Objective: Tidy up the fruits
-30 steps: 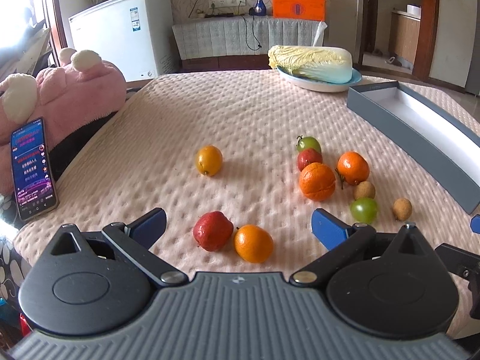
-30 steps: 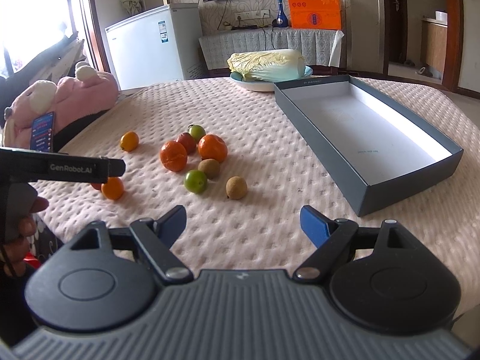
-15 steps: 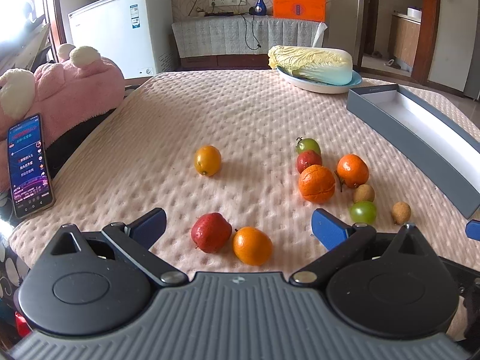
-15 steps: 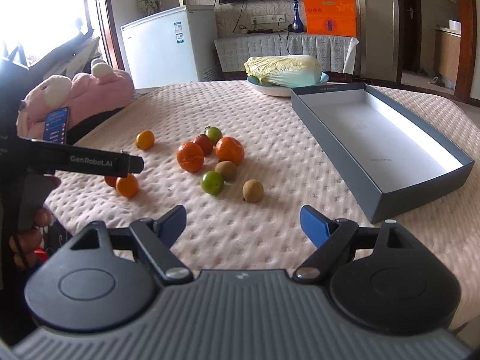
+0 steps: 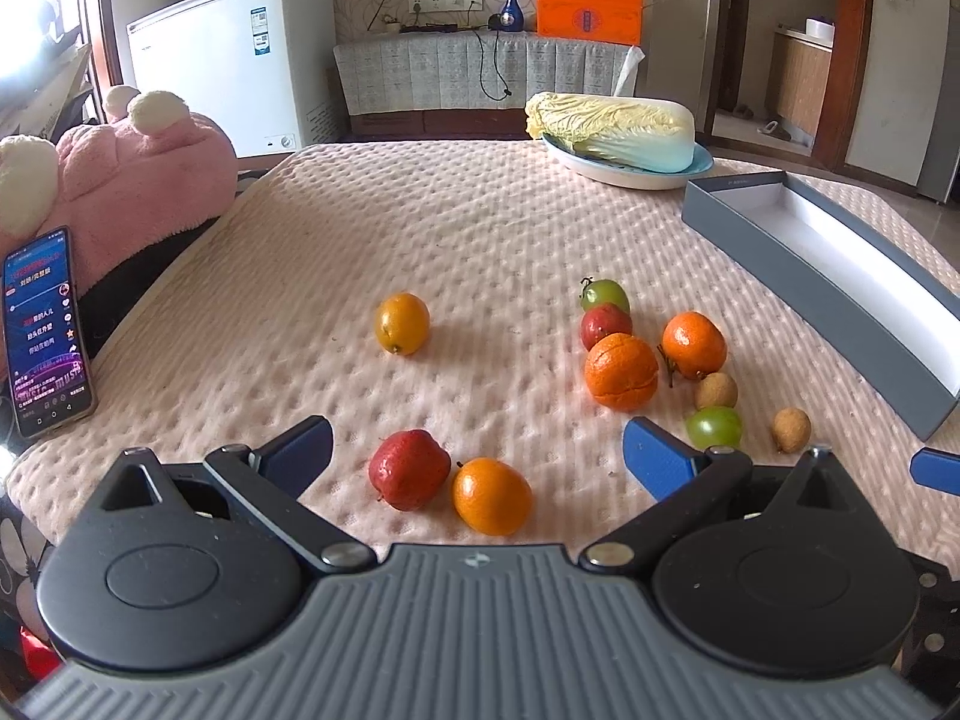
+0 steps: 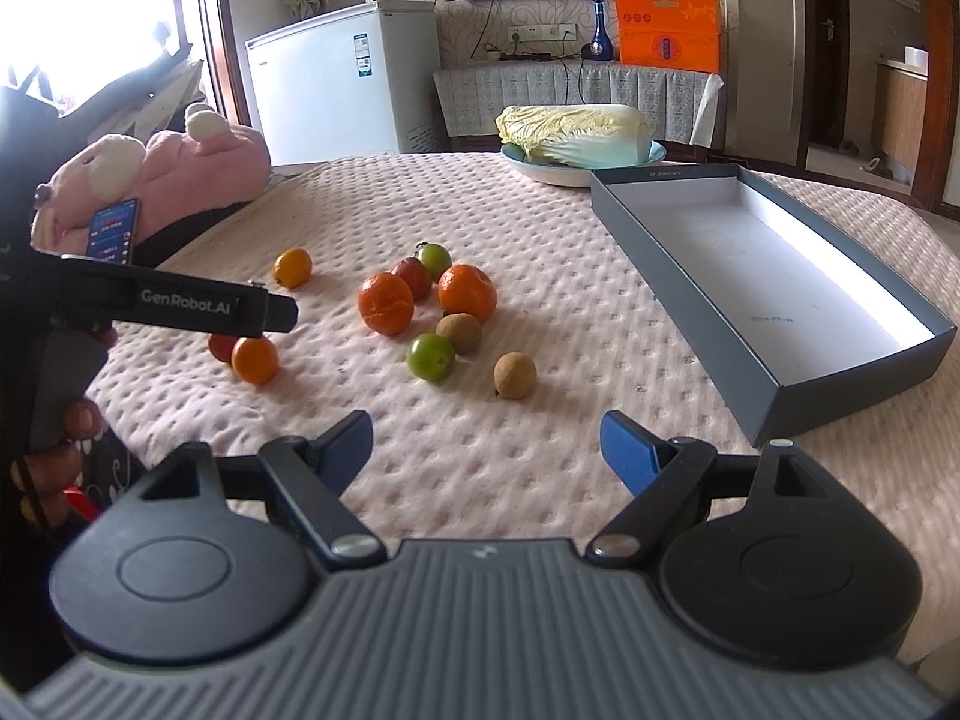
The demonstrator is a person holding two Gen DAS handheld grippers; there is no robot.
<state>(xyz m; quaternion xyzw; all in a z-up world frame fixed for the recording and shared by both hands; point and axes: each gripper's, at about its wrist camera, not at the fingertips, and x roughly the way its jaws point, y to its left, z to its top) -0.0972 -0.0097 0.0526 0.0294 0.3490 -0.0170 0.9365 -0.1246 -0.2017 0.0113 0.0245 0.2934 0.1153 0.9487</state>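
Desk had a soft bumpy pink cover (image 5: 480, 228). Fruits loose on it, grey box (image 6: 780, 276) empty. Left tool (image 5: 474, 450) and right tool (image 6: 486, 444) both spread, holding nothing. Risk: red apple (image 5: 408, 477) touched orange (image 5: 492, 495); a nudge could roll either.

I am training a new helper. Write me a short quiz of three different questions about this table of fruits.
1. True or false: the grey box already holds fruit.
2. What lies on the blue plate?
3. Which fruits lie nearest the left gripper? A) red fruit and orange fruit; B) the two brown fruits.

Key: 1 false; 2 a cabbage; 3 A.
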